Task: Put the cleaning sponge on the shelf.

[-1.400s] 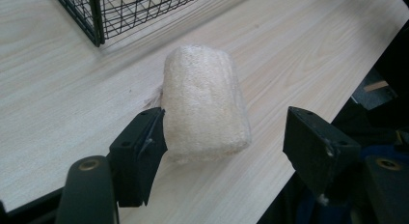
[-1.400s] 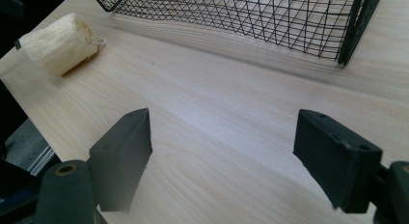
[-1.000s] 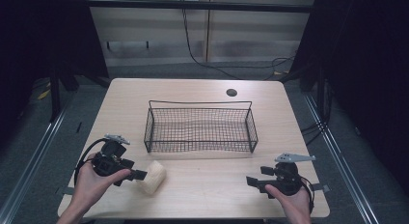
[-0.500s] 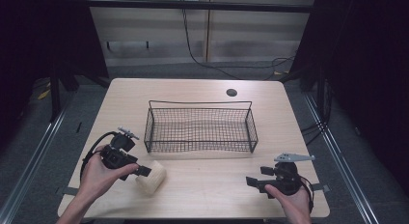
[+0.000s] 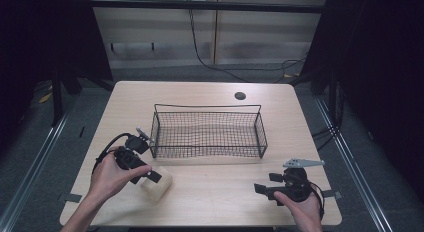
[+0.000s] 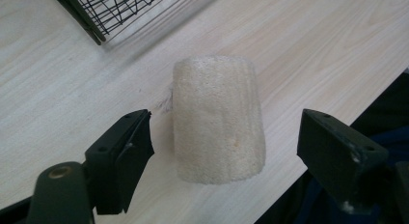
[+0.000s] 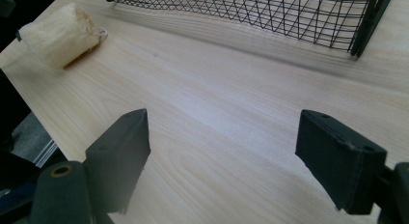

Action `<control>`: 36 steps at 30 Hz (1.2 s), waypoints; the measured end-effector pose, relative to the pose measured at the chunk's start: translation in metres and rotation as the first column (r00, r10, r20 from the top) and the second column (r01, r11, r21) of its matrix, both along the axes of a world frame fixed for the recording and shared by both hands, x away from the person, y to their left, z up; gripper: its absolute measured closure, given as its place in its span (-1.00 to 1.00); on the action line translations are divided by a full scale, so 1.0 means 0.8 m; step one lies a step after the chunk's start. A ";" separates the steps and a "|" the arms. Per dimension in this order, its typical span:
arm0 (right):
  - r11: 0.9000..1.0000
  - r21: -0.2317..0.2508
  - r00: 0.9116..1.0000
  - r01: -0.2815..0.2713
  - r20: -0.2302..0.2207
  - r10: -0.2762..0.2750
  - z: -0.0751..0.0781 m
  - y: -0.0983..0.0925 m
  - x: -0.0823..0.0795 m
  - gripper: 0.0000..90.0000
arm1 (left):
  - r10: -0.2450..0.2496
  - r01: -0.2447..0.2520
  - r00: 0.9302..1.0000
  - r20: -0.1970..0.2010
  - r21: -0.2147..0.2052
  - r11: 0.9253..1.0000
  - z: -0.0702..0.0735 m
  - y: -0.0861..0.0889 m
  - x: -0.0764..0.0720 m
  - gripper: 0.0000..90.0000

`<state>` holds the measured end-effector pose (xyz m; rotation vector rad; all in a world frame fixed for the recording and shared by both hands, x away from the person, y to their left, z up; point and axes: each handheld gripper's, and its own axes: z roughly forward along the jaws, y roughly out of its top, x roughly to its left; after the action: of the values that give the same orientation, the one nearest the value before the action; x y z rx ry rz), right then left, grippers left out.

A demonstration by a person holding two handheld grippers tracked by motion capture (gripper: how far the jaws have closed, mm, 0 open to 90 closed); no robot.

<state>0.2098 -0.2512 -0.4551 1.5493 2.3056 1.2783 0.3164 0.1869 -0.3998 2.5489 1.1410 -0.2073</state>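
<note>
- So the left gripper [image 5: 150, 175] has swung in over the last second. A moment back it sat further out toward the table's left edge, now it's up closer to the wire basket [image 5: 207, 133] and lined up right on the loofah sponge [image 6: 218, 119].
- Its jaws are spread wide apart, nothing pinched yet. In the left gripper view the sponge sits right between them, a gap on each side, a bit nearer the left jaw.
- My read: the approach is pretty much done and the squeeze is next, then probably a lift into the basket, which sits just ahead and to the left of that gripper.
- The sponge itself: pale cream, stubby cylinder, rough fibrous surface, lying on its side on the table [image 5: 210, 197]. Looks soft and squishy, so it should give a bit when clamped. There's a small loop of string at its far end.
- The right gripper [image 5: 260, 188] hasn't budged, parked near the front right of the table, jaws released and wide open over bare wood, with the sponge [image 7: 59, 35] well off to its far left.
</note>
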 end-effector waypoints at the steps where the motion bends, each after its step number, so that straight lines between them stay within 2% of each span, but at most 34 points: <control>1: 1.000 0.000 1.000 0.001 -0.002 -0.001 0.000 0.000 0.000 -0.57 | 0.004 -0.004 1.000 0.004 0.002 1.000 -0.001 -0.001 0.002 -0.56; 6: 1.000 -0.001 1.000 0.001 -0.004 -0.001 0.000 0.000 0.000 -0.57 | 0.008 -0.008 1.000 -0.007 0.023 1.000 -0.005 -0.007 0.006 -0.54; 10: 1.000 -0.003 1.000 -0.001 -0.008 0.001 0.000 0.000 0.000 -0.57 | -0.026 0.027 0.999 -0.027 0.038 0.999 -0.009 -0.012 0.006 -0.54; 12: 1.000 -0.004 1.000 -0.001 -0.008 0.001 -0.001 0.000 0.000 -0.57 | -0.020 0.021 0.999 -0.038 0.031 0.999 -0.013 -0.014 0.007 -0.62; 15: 1.000 -0.004 1.000 -0.002 -0.011 0.002 -0.001 0.000 0.001 -0.57 | -0.015 0.017 0.999 -0.042 0.049 0.999 -0.018 -0.017 0.008 -0.61; 20: 1.000 -0.005 1.000 -0.001 -0.015 0.001 -0.001 0.001 0.001 -0.57 | -0.032 0.037 0.997 -0.066 0.074 0.997 -0.025 -0.025 0.009 -0.59; 25: 1.000 -0.009 1.000 -0.005 -0.018 0.005 -0.002 0.001 0.001 -0.57 | -0.005 0.012 0.997 -0.072 0.092 0.996 -0.034 -0.026 0.011 -0.59; 29: 1.000 -0.007 1.000 -0.008 -0.019 0.007 -0.002 0.001 0.001 -0.57 | -0.003 0.011 0.997 -0.071 0.103 0.995 -0.038 -0.026 0.013 -0.57; 32: 1.000 -0.010 1.000 -0.010 -0.022 0.010 -0.002 0.001 0.002 -0.57 | -0.013 0.024 0.995 -0.096 0.123 0.992 -0.044 -0.030 0.014 -0.58; 35: 1.000 -0.010 1.000 -0.013 -0.021 0.013 -0.003 0.002 0.002 -0.57 | 0.000 0.013 0.996 -0.091 0.140 0.990 -0.046 -0.033 0.013 -0.61; 36: 1.000 -0.011 1.000 -0.014 -0.023 0.014 -0.003 0.002 0.002 -0.57 | -0.004 0.019 0.996 -0.090 0.163 0.986 -0.049 -0.037 0.011 -0.61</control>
<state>0.2112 -0.2494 -0.4572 1.5554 2.3371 1.2555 0.3251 0.1575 -0.4387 2.7147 1.2228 -0.2416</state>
